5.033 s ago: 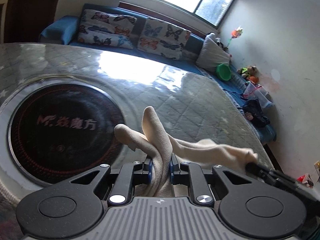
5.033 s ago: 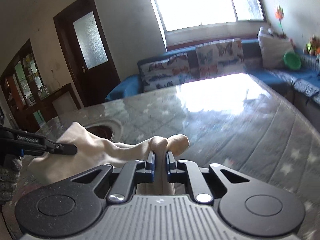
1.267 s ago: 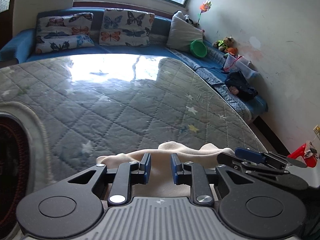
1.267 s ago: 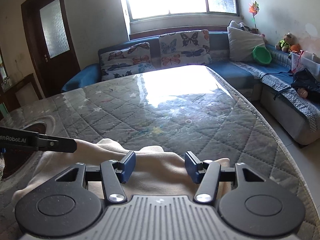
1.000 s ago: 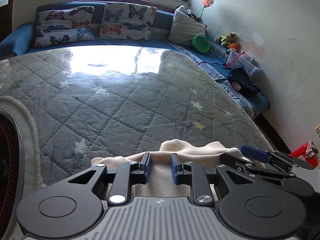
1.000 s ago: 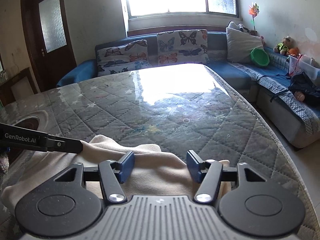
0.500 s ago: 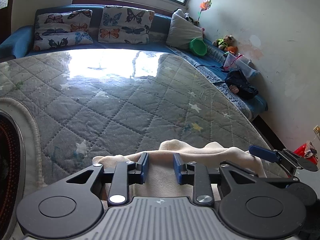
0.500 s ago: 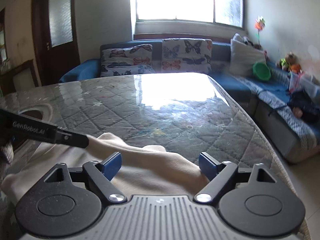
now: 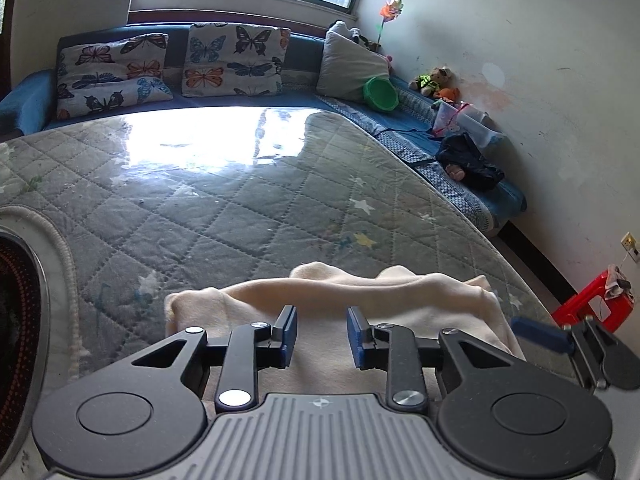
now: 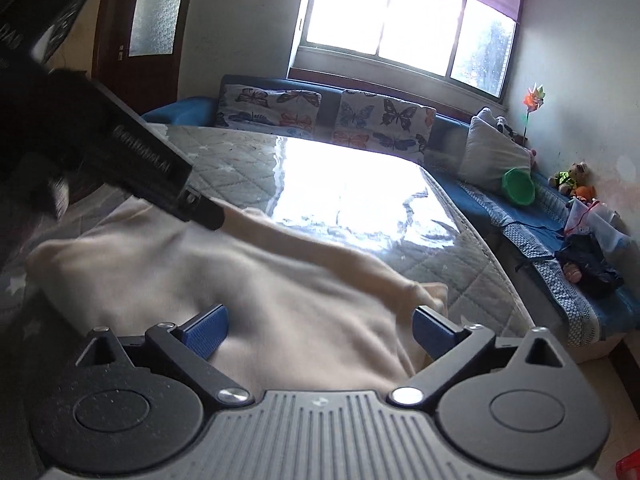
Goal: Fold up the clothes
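A grey quilted surface [image 9: 248, 200] with small stars fills most of both views, shiny with window glare at its far end. Beyond it, along the far and right walls, runs a blue sofa [image 9: 24, 104] carrying butterfly-print cushions [image 9: 236, 60], a plain grey pillow [image 9: 348, 72], a green bowl [image 9: 380, 94], soft toys [image 9: 436, 80] and a dark bundle of cloth [image 9: 468, 162]. At the near left edge of the left wrist view a dark round panel [image 9: 16, 312] is set into the surface inside a pale rim.

A cream garment [image 9: 340, 300] lies on the near right part of the surface, close to its right edge, its far edge bunched into a soft ridge. In the right wrist view the same garment [image 10: 224, 280] spreads wide and is somewhat blurred.

The left tongs [image 9: 321, 334] sit low over the garment with their blue pads apart and nothing between them but the cloth below; whether they touch it cannot be told. The right tongs [image 10: 320, 328] are spread wide, one pad near each side of the fabric, gripping nothing. A blue tip of the right tongs [image 9: 540, 334] shows at the right edge of the left wrist view, just beside the garment's right end, and the left tongs' dark body [image 10: 140, 160] crosses the upper left of the right wrist view above the garment. A red stool [image 9: 588, 300] stands on the floor at the far right.
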Available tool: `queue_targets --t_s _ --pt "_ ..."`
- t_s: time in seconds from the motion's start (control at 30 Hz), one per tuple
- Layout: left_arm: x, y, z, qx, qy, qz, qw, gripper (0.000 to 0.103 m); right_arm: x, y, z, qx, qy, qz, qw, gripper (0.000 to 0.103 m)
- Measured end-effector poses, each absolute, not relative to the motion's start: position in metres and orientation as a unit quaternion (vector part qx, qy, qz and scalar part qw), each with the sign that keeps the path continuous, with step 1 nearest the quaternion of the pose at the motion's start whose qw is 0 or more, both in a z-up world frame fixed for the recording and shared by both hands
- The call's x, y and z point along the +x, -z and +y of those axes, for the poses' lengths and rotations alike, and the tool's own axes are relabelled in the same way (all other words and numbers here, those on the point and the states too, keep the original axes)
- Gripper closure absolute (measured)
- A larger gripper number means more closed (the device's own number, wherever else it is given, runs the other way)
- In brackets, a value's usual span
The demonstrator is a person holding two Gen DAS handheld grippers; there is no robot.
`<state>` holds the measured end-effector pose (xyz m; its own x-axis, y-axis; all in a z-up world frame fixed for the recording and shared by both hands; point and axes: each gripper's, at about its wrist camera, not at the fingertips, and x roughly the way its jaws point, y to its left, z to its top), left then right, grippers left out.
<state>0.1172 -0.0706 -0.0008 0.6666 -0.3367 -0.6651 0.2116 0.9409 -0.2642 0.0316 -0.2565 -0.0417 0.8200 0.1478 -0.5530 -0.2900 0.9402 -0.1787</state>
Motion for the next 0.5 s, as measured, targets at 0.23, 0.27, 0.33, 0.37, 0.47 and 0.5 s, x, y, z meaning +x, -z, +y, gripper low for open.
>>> queue_targets --t_s 0.23,0.27,0.33,0.37,0.47,0.5 --pt "0.103 0.003 -0.073 -0.078 0.156 0.382 0.907 0.067 0.005 0.043 -0.263 -0.122 -0.105 0.271 0.949 0.0" --pt "0.098 0.004 -0.072 -0.078 0.157 0.381 0.908 0.066 0.002 0.044 -0.264 -0.124 -0.104 0.271 0.949 0.0" --pt "0.089 0.004 -0.07 -0.076 0.159 0.378 0.909 0.066 -0.003 0.045 -0.267 -0.127 -0.103 0.273 0.948 0.0" --pt "0.084 0.005 -0.069 -0.074 0.16 0.377 0.909 0.066 -0.006 0.045 -0.27 -0.127 -0.102 0.274 0.948 0.0" --pt "0.067 0.006 -0.066 -0.068 0.166 0.369 0.912 0.065 -0.011 0.044 -0.277 -0.126 -0.094 0.274 0.949 0.0" --pt "0.061 0.006 -0.065 -0.066 0.167 0.367 0.913 0.064 -0.011 0.042 -0.279 -0.124 -0.086 0.271 0.951 0.0"
